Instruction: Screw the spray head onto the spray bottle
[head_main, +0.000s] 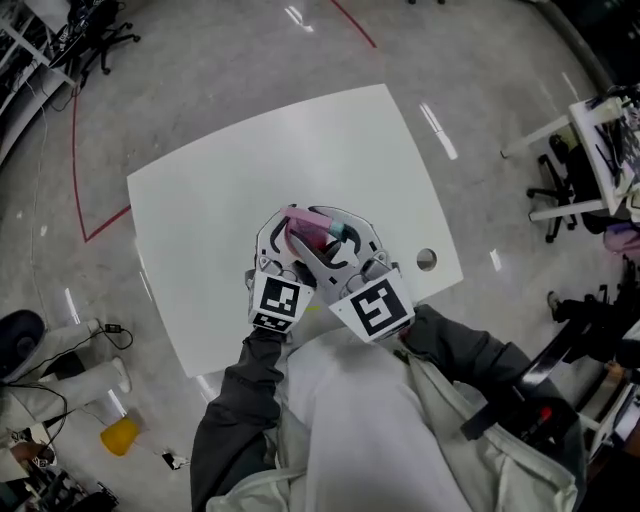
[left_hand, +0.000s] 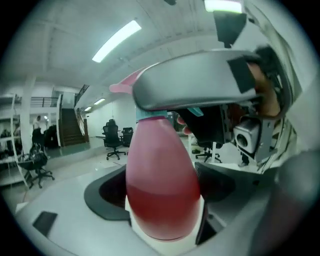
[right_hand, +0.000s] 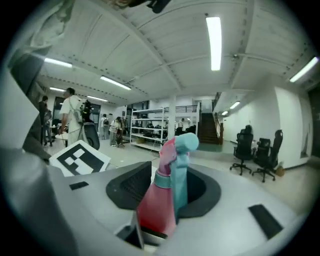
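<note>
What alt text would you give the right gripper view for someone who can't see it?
A pink spray bottle with a teal spray head sits between the jaws of the right hand-held gripper. The left hand-held gripper's marker cube shows at left; behind lies a big hall with shelves, office chairs and people.

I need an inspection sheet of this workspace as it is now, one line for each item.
surface: white table with a round hole near one edge.
job's things: pink spray bottle held above the table, spray head sitting on its neck; tightness unclear.
clutter: nothing seen.
grippers: left gripper shut on the bottle's body; right gripper shut on the spray head.
cables: cable on the floor, left.
surroundings: office chairs, red floor line.
</note>
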